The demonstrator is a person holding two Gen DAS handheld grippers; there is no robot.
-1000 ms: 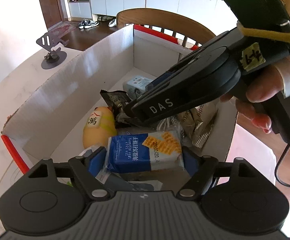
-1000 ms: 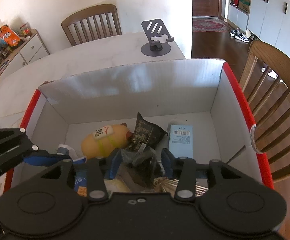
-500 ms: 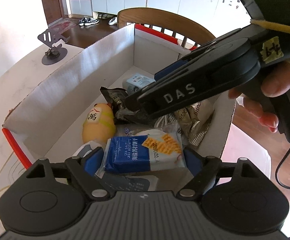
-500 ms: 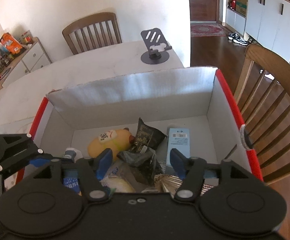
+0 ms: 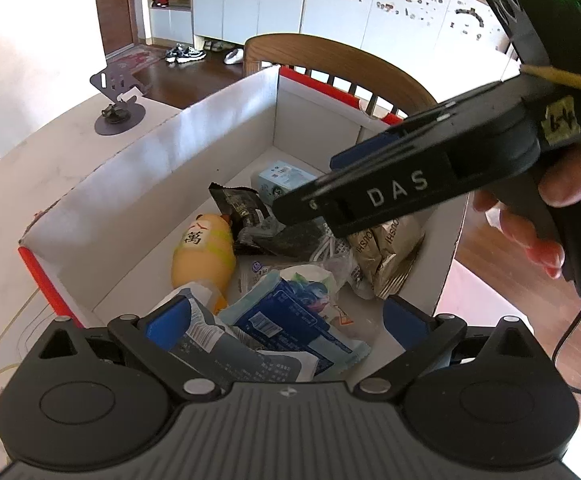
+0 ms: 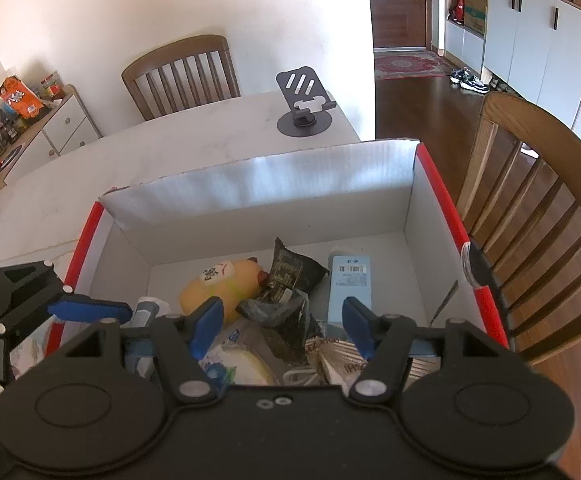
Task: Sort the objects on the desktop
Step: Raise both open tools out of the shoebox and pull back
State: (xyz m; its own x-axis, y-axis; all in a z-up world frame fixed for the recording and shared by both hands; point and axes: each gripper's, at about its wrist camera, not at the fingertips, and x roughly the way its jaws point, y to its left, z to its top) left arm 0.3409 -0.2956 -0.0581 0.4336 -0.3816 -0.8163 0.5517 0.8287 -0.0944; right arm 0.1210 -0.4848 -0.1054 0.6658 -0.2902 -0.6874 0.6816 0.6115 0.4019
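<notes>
A cardboard box (image 5: 170,184) with a red rim holds a yellow toy (image 5: 206,252), a light blue carton (image 5: 286,176), dark snack packets (image 5: 238,204) and brown packets (image 5: 386,248). My left gripper (image 5: 286,322) hangs over the box's near end, its jaws opening wide. A blue cracker packet (image 5: 302,312) lies loose in the box beneath them, clear of the pads. Held by a hand, my right gripper (image 5: 308,186) (image 6: 284,326) hovers over the box (image 6: 250,184) with its jaws opening. Below them lies a crumpled dark packet (image 6: 286,312), which neither pad touches.
The box stands at the edge of a pale table (image 6: 130,168). A grey phone stand (image 6: 304,104) sits beyond it. One wooden chair (image 6: 530,208) is close on the right of the box, another (image 6: 182,72) behind the table. A low cabinet (image 6: 50,124) stands far left.
The left jaws spread and the blue cracker packet dropped from between them into the box. The right jaws widened off the dark packet, and that gripper rose a little.
</notes>
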